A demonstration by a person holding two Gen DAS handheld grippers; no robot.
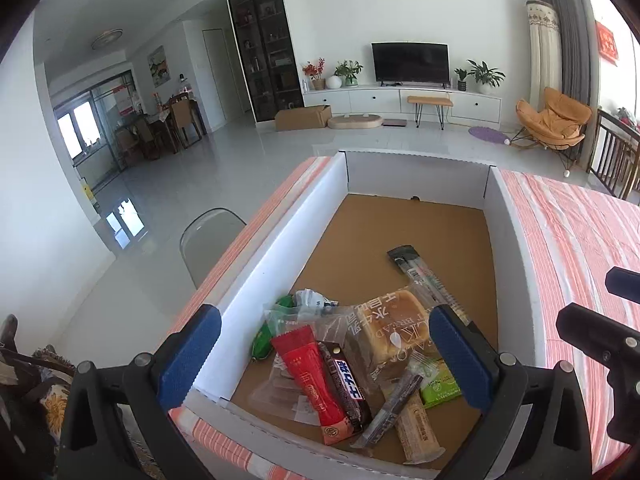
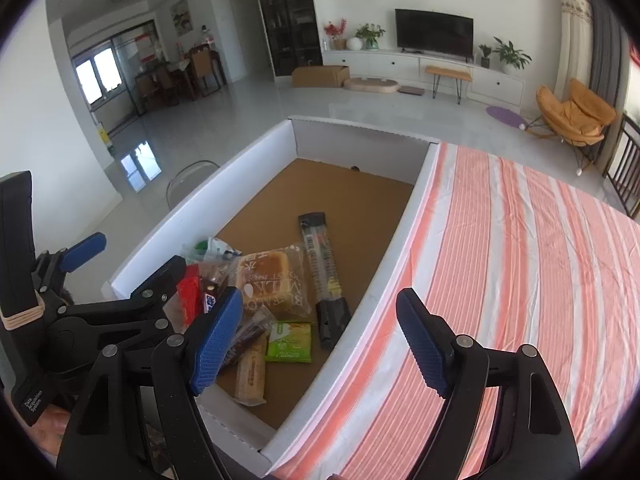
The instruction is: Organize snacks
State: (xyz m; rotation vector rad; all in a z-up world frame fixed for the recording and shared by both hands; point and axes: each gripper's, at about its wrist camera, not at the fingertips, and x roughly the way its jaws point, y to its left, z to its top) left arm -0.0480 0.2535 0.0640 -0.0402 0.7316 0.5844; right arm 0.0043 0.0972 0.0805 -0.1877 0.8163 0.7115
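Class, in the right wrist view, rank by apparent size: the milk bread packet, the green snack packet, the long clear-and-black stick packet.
1. Milk bread packet, largest.
2. Long clear-and-black stick packet, though longer and narrower, so close.
3. Green snack packet, smallest.

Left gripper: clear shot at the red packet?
Probably yes. The left gripper hangs open right above the red packet, which lies on top of the pile in the box; nothing covers it.

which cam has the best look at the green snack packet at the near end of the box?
Right wrist. There the green snack packet lies in full view on the box floor, beside the milk bread. In the left wrist view the left gripper covers most of the packet; only part shows.
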